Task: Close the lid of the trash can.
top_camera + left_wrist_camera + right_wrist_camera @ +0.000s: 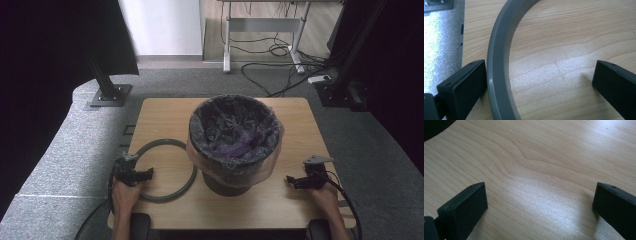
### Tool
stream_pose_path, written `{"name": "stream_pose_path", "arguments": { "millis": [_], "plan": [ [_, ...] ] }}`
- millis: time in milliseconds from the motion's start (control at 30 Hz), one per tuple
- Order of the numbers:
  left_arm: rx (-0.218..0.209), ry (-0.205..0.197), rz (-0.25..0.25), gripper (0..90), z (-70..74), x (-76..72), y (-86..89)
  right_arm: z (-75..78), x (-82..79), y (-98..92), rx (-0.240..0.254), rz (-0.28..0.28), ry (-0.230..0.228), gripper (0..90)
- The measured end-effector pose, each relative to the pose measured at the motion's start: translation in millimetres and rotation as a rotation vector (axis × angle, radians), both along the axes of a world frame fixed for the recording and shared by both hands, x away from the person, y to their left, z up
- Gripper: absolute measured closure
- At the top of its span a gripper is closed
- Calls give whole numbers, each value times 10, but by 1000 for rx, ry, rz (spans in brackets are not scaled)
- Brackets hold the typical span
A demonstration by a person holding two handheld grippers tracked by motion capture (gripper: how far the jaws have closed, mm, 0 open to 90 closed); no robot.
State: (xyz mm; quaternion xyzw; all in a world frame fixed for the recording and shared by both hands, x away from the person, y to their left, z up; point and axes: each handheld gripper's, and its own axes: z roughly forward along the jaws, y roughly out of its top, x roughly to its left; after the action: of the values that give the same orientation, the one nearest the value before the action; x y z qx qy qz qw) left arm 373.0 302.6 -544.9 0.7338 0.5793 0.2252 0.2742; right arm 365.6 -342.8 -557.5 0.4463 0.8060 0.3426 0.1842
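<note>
Grey ring (165, 170): right arc hidden behind the bin (234, 145) at frame centre in the high view. In the left gripper view the ring (499, 62) is cut off at the top and bottom edges, so just one arc is visible. Bin base is mostly covered by the overhanging bag liner (200, 155); contents under the purple plastic are too dark to tell. The person's forearms are cropped at the bottom edge. Bench (165, 115) near edge is cut off at the bottom. Upper left and right of the high view are black, no detail.
</note>
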Motion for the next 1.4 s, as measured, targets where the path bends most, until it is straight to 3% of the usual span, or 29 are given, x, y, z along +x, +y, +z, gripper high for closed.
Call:
{"name": "stream_pose_path", "arguments": {
  "millis": [167,367,900,1000,1200,1400],
  "plan": [
    [7,36,4,20,36,26,8,0,-6,1,-1,4,0,0],
    [23,117,16,26,96,103,-11,1,-11,0,-1,9,1,0],
    [103,460,-3,47,269,412,-20,0,-12,1,-1,10,0,0],
    [116,515,-4,106,310,483,-8,0,-12,0,-3,13,-1,0],
    [135,618,13,310,385,623,8,0,-12,0,-3,13,-1,0],
    [128,680,65,560,425,719,25,0,-14,0,-3,17,-1,0]
  ]
}}
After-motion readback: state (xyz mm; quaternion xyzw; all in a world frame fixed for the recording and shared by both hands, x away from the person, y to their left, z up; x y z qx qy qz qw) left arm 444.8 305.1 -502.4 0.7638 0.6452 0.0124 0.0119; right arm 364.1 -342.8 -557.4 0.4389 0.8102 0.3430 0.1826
